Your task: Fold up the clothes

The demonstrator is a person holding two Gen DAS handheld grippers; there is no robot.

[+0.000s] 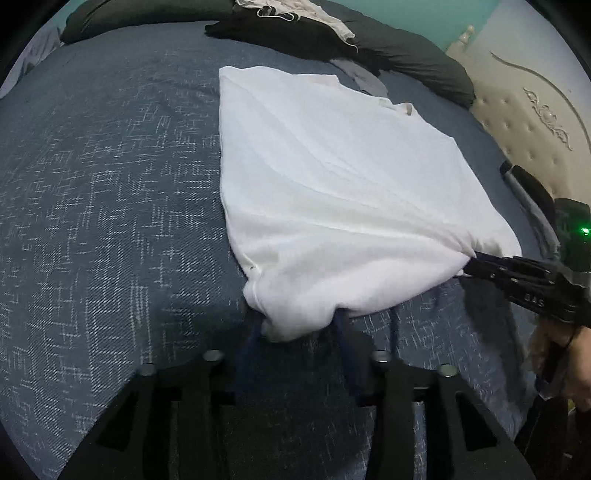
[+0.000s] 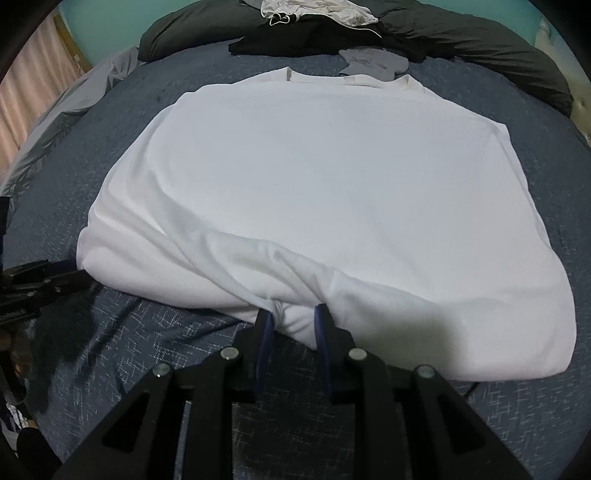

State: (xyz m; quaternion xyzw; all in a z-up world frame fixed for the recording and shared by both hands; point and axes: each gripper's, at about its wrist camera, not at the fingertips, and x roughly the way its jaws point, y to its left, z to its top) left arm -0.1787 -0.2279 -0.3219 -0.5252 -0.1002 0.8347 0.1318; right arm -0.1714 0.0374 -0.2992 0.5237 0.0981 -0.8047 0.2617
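A white T-shirt (image 2: 325, 177) lies spread on a bed covered in a dark blue woven bedspread (image 1: 103, 192). Its collar points toward the far side of the bed and its bottom hem faces the viewer. The sides look tucked in, so the body reads as a rough rectangle, though how the sleeves lie cannot be seen.

Two handheld grippers meet the near hem. The left gripper (image 1: 301, 328) has its jaws drawn in narrow around a bunched corner of the hem, and the cloth puckers and lifts slightly there. The right gripper (image 2: 293, 317) bites the hem further along; its blue-padded jaws stand narrow with a fold of white fabric pinched between them. Creases run from each pinch across the shirt, which suggests the cloth is under light tension. Holding both ends of one edge like this keeps the hem straight, probably so it can be carried up toward the collar in a clean fold.

In the left wrist view the right gripper's body enters from the right edge, with part of a hand (image 1: 576, 369) behind it.

Beyond the shirt, along the far side of the bed, lie dark pillows (image 2: 480, 40), a heap of black and pale clothes (image 2: 317, 22) and a small grey garment (image 2: 373, 62). A cream tufted headboard (image 1: 524, 122) stands at the right.
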